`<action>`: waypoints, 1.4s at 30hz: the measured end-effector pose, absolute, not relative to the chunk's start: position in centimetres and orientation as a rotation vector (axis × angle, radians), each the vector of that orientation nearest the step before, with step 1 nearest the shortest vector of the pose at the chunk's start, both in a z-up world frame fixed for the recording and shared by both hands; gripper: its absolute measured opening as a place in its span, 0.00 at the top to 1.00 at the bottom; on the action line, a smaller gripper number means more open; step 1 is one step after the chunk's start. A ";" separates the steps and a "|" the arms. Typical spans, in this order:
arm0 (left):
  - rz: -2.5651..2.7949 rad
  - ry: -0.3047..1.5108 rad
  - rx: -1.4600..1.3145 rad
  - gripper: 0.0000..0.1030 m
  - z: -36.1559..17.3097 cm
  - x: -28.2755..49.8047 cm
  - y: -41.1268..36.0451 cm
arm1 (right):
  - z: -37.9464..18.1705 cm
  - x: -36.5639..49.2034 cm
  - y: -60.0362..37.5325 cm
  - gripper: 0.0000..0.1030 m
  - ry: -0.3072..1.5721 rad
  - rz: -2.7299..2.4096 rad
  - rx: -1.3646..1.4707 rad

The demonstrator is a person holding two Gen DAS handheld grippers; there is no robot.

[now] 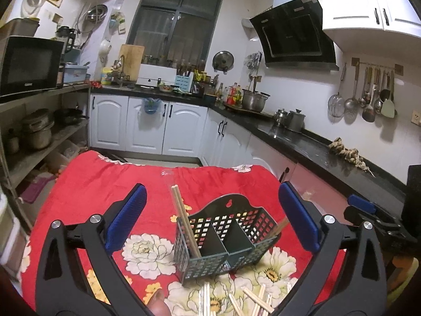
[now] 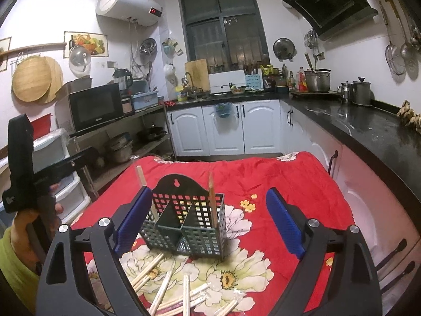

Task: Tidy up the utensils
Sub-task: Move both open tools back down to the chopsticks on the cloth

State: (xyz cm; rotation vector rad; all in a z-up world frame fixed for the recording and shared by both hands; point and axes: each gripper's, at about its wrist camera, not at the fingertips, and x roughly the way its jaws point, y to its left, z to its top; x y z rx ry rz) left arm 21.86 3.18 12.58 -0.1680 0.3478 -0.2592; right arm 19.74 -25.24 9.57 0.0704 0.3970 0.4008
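A dark green slotted utensil basket (image 1: 223, 239) with two compartments stands on a red flowered cloth (image 1: 105, 181). It also shows in the right wrist view (image 2: 184, 223). Wooden chopsticks (image 1: 184, 221) lean in its left compartment, and one chopstick (image 2: 212, 197) stands in its right compartment. Several loose chopsticks (image 2: 168, 289) lie on the cloth in front of the basket. My left gripper (image 1: 213, 221) is open above the basket, holding nothing. My right gripper (image 2: 208, 216) is open around the basket's near side, holding nothing.
A black countertop (image 2: 368, 129) runs along the right with pots and ginger root. White cabinets (image 2: 223, 129) stand behind the table. A shelf with a microwave (image 2: 92, 108) and pans is on the left. The left hand with its gripper (image 2: 23, 173) shows at the left edge.
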 end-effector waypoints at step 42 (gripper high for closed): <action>-0.249 0.661 -0.096 0.10 1.0 19.0 2.2 | -0.3 18.0 -20.3 0.33 0.667 0.496 -0.119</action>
